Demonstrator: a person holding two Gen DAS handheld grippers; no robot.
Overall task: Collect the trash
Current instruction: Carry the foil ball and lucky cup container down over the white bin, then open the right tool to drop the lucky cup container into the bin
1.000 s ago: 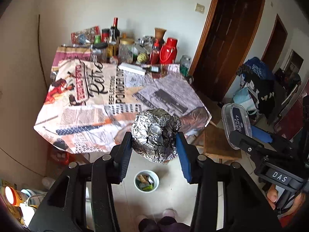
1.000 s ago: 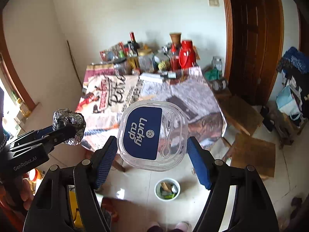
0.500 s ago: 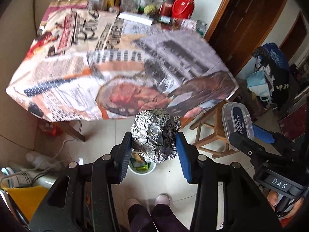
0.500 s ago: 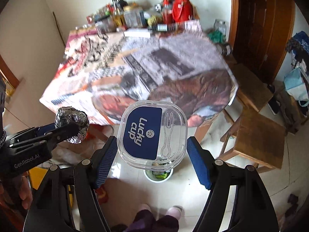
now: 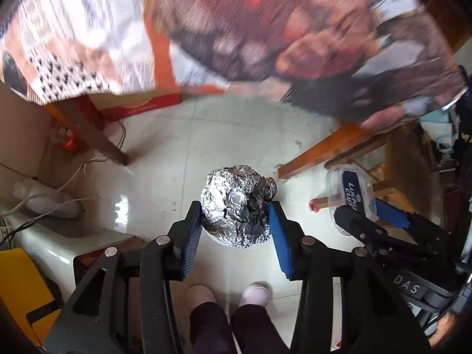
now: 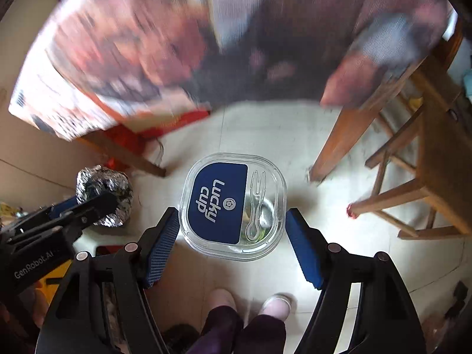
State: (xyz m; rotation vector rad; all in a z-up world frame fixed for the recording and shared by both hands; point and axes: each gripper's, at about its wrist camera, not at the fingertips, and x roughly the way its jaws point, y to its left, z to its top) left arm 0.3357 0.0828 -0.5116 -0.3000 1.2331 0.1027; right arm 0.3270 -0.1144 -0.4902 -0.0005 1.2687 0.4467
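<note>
While blur smears the tablecloth [image 5: 265, 29], foil ball [image 5: 239, 206] hides a bowl.

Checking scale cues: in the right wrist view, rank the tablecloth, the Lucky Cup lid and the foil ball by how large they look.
1. Tablecloth, spans the upper frame.
2. Lucky Cup lid, though close to the camera in the right gripper.
3. Foil ball, partly hidden by the left gripper.

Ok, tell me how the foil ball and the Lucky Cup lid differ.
The foil ball is crumpled, silver and opaque; the Lucky Cup lid is smooth, clear plastic with a dark blue label and a moulded fork. The ball is lumpy and rounded; the lid is a flat, rounded square. The ball sits in the left gripper, the lid in the right gripper. Both are held above the floor.
</note>
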